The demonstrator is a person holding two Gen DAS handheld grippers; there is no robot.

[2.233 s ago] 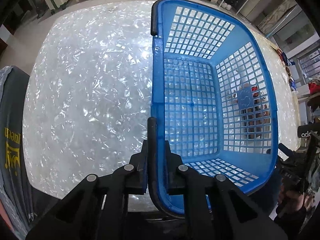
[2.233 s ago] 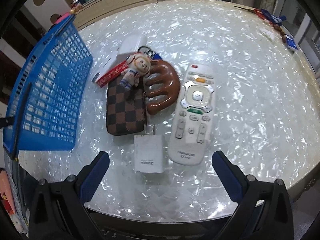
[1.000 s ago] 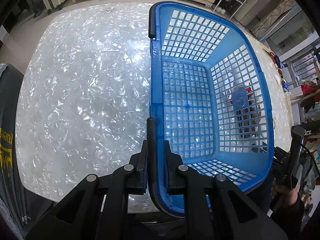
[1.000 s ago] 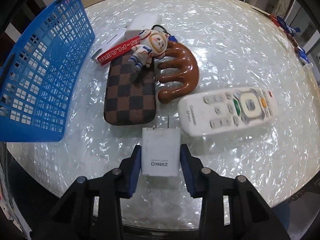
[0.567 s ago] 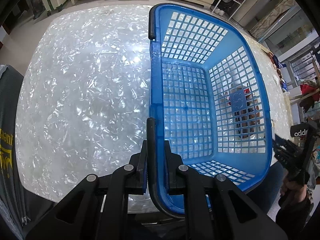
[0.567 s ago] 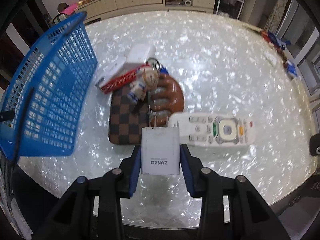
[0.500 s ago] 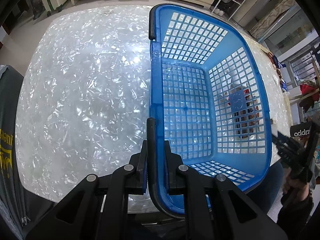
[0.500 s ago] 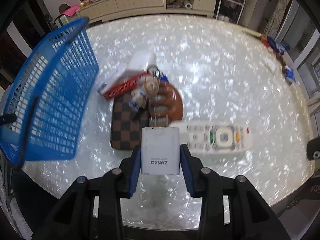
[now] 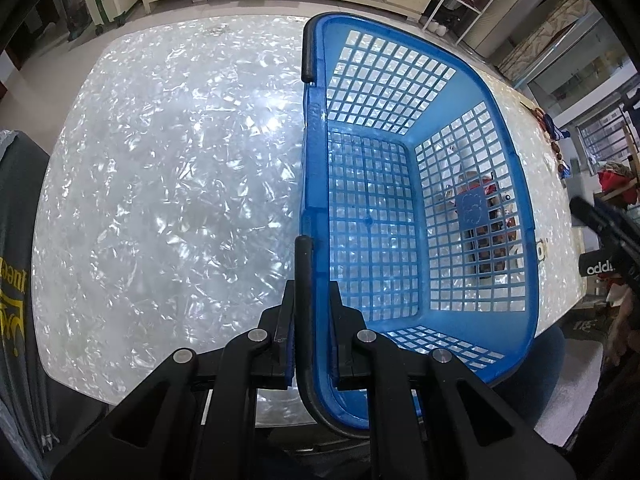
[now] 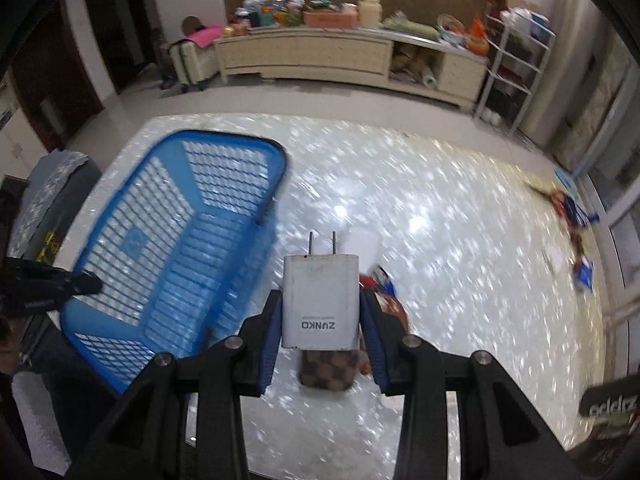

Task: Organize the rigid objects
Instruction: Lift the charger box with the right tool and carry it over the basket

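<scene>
My left gripper (image 9: pixel 311 312) is shut on the near rim of an empty blue mesh basket (image 9: pixel 520 208), which stands on the pearly white table (image 9: pixel 168 184). My right gripper (image 10: pixel 321 312) is shut on a white ZUNKO plug charger (image 10: pixel 320 300) and holds it high above the table, prongs pointing forward, to the right of the basket (image 10: pixel 132 280). Under the charger lie a brown checkered pouch (image 10: pixel 326 374) and other items, mostly hidden. The right gripper's tip shows at the right edge of the left wrist view (image 9: pixel 600 220).
Small clutter (image 10: pixel 572 216) lies at the table's far right edge. A dark cloth-covered chair (image 9: pixel 16 280) stands at the table's left. A low cabinet (image 10: pixel 312 56) and a shelf rack (image 10: pixel 516 60) stand beyond the table.
My right gripper closed on the charger, lifted it off the table and rose high, swinging toward the basket. The remote was pushed sideways. The left gripper still holds the basket rim.
</scene>
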